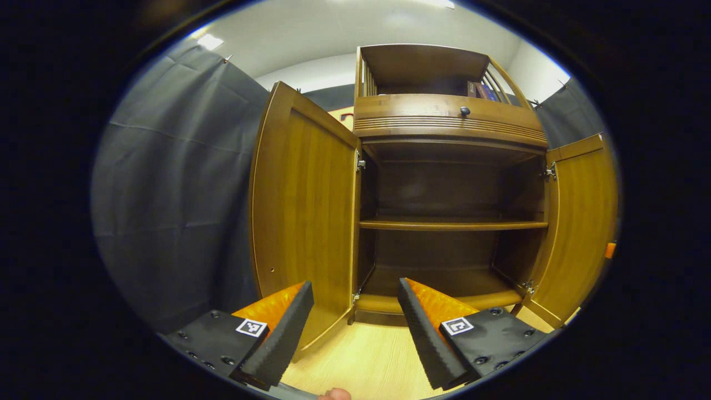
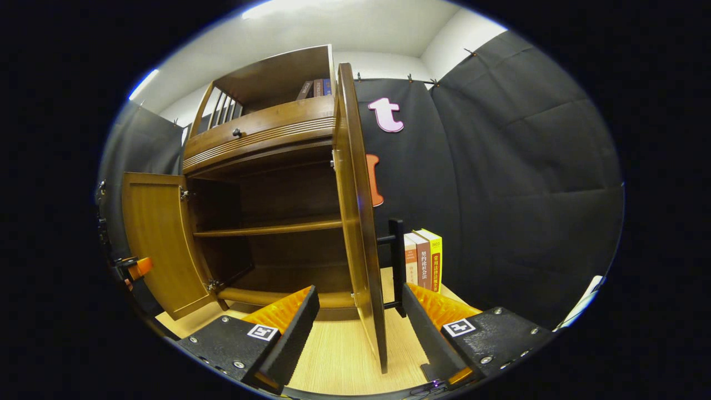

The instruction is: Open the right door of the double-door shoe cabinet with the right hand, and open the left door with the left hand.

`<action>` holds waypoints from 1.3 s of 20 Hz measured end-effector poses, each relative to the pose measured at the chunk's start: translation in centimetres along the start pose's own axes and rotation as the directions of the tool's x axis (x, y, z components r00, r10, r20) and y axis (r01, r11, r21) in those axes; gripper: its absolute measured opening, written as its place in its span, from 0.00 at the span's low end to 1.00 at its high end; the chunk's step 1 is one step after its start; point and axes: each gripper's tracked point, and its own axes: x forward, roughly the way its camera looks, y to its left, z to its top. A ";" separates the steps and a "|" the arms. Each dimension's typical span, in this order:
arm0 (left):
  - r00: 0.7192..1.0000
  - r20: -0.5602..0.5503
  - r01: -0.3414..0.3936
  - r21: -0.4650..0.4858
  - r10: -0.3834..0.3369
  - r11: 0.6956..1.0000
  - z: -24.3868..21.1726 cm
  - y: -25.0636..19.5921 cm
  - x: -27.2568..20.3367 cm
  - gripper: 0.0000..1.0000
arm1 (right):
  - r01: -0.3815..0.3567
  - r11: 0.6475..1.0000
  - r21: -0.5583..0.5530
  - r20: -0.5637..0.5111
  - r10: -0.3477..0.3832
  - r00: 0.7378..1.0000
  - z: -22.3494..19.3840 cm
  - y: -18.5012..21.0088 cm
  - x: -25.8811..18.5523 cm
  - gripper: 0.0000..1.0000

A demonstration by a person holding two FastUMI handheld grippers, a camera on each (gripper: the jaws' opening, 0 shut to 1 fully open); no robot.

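The cabinet point(image 1: 451, 166) stands on a pale wood floor point(image 1: 366, 361) against the booth's dark cloth, with both doors swung wide. In the left gripper view the left door point(image 1: 303, 211) hangs open at the left of the carcass and the right door point(image 1: 580, 222) at the far right, so the dark inside shows with one shelf point(image 1: 452, 224) across the middle. Above the doors runs a ribbed drawer front with a small dark knob point(image 1: 465, 111), and over that an open top shelf with railed sides holding a few books point(image 1: 480, 90).

In the right gripper view the right door point(image 2: 358, 222) is seen edge-on, its free edge standing in the gap between the fingers. Whether either finger touches it is hard to judge from this angle. The right gripper point(image 2: 358, 328) has its jaws spread apart. Behind the door stands a black bookend point(image 2: 396, 261) with a row of upright books point(image 2: 423, 261) just beside it.

The left gripper point(image 1: 355, 328) has its jaws apart too, holding nothing, with the left door's lower edge just beyond its left finger. A fingertip point(image 1: 335, 394) shows at the bottom rim of that view.
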 end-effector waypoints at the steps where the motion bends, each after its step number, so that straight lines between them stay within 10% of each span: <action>1: 1.000 0.000 0.016 -0.002 -0.016 1.000 0.0 -0.3 0.0 0.96 | 0.006 1.000 0.003 0.001 -0.006 1.000 0.0 -0.1 0.3 0.92; 26: 0.989 0.118 0.077 0.090 -0.088 0.993 3.2 -3.7 1.6 0.95 | -0.041 0.997 -0.068 0.019 0.042 0.999 -0.4 1.9 2.2 0.92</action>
